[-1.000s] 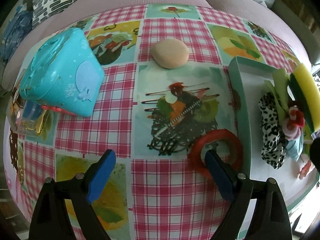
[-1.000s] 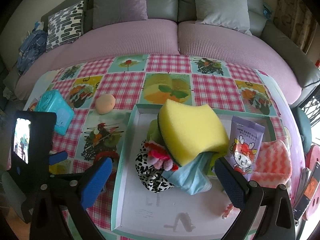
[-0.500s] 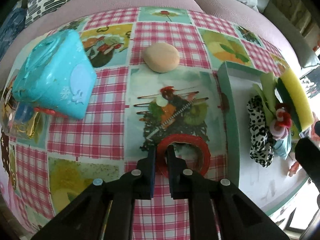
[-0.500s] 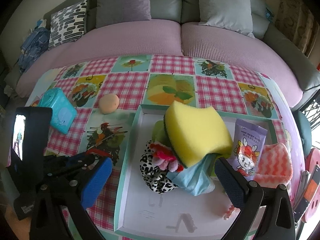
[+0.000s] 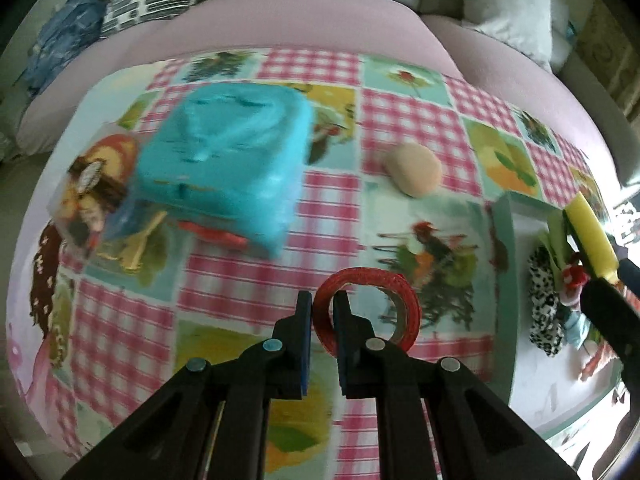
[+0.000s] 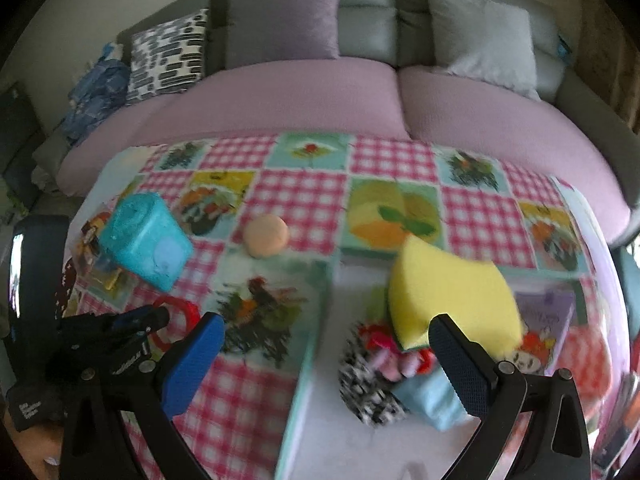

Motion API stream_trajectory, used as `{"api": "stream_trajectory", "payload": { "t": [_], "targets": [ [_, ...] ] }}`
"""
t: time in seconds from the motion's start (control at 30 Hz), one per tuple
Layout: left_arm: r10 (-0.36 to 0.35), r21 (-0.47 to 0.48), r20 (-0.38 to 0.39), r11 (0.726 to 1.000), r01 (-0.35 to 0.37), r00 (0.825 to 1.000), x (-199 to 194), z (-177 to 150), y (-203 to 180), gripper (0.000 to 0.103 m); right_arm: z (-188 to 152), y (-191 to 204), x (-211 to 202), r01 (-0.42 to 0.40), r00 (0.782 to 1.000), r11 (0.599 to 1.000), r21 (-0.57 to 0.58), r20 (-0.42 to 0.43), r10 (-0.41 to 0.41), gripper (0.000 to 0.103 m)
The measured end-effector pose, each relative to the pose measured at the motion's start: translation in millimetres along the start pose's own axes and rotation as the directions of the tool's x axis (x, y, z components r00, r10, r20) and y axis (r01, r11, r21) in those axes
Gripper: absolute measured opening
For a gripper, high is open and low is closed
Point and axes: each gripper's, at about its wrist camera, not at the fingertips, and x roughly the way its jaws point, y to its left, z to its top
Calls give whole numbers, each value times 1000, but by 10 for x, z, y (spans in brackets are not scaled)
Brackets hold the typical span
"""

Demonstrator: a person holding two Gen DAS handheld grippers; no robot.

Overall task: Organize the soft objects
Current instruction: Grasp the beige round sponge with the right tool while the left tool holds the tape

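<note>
My left gripper is shut on the rim of a red ring-shaped band, held just above the checked tablecloth; it also shows in the right wrist view. My right gripper is open and empty above the near left part of a teal-rimmed tray. In the tray lie a yellow sponge, a leopard-print scrunchie, a pink-red hair tie and a light blue cloth. A peach round puff lies on the cloth behind the band.
A turquoise wipes pack lies at the left on the table. A purple sachet and a pink cloth sit at the tray's right. A pink sofa with cushions stands behind the table.
My left gripper closed on the red band and lifted it off the cloth, turning left. My right gripper shifted slightly left and stayed open.
</note>
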Motion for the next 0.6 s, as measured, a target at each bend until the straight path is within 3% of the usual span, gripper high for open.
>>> {"api": "stream_trajectory", "payload": {
  "t": [0.23,0.37,0.6],
  "targets": [
    [-24,-55,1,998,24,1000,-25,40,294,11,176,294,407,-10,999,996,-84,-42,7,95],
    [-24,-64,6,998,24,1000,-46,39,329,11,237,443,606,-85,995,991,-100,-57,80,88],
    [-6,-78,11,997,7,1000,-38,78,426,11,323,589,1007,-64,994,987,-149,-101,49,81]
  ]
}}
